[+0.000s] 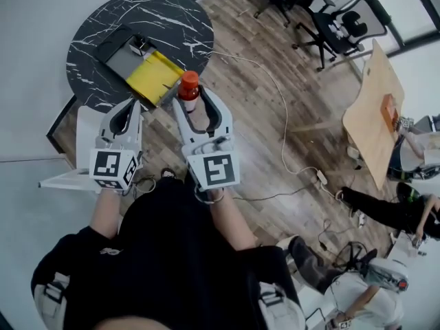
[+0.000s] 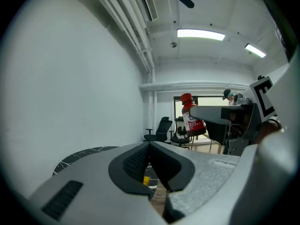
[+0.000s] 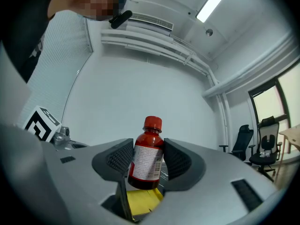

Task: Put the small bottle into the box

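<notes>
Small bottle (image 3: 147,161): held up in the air, upright with a slight tilt, just beside the near edge of the box (image 1: 152,75); not yet inside it.
Right hand-held gripper (image 3: 147,156): closed on the small bottle, one ribbed pad on each side of the labelled body; red cap and shoulder stand clear above the pads.
Left hand-held gripper (image 2: 149,146): jaws closed together with nothing between them; it hangs idle near the box, on the side away from the bottle.
Box: lies open on the round dark table (image 1: 165,19), yellow inside facing up; seen through the right jaws, the yellow shows below the bottle's base.
Weight: probably light, being a small bottle of dark red fill.
Stiffness: the body looks rigid, so the pads should not dent it; whether it is glass or plastic I cannot tell, so treat it as breakable.
Surface: smooth and likely slippery where bare; the paper label should give better friction.
Where to hold: across the label band at mid-body, as now, keeping the cap free.
Release: best lowered close to the box's floor before letting go, since a round bottle may topple or roll.
</notes>
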`<move>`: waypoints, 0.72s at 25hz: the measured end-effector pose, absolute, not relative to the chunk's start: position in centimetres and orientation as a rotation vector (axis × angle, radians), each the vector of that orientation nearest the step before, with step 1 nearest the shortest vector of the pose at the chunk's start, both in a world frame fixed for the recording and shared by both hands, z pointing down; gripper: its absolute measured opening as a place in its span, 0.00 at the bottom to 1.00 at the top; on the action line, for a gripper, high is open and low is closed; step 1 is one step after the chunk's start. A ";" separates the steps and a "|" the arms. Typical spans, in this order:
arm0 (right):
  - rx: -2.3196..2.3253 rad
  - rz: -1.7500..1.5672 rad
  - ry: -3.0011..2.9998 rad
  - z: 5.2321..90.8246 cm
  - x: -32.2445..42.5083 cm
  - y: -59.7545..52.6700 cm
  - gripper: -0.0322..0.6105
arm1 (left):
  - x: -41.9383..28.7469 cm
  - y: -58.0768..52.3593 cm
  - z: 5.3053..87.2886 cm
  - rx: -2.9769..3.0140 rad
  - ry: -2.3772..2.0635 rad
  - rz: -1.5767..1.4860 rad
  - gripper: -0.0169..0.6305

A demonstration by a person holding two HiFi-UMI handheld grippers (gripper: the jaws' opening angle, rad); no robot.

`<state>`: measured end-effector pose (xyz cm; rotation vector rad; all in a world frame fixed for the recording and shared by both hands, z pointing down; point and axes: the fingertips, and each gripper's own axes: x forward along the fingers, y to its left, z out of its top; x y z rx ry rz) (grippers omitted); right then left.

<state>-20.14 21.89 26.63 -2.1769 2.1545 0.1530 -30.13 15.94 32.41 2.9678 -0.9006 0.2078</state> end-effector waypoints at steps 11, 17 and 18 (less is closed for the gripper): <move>-2.109 0.173 2.182 26.8 -16.8 17.7 0.35 | -26.7 12.4 32.7 2.976 -0.942 0.228 0.03; -2.045 0.145 2.231 27.0 -12.9 14.3 0.35 | -23.0 9.4 33.1 2.946 -1.006 0.283 0.03; -2.037 0.135 2.239 27.2 -12.1 13.6 0.35 | -22.2 8.9 33.2 2.943 -1.010 0.295 0.03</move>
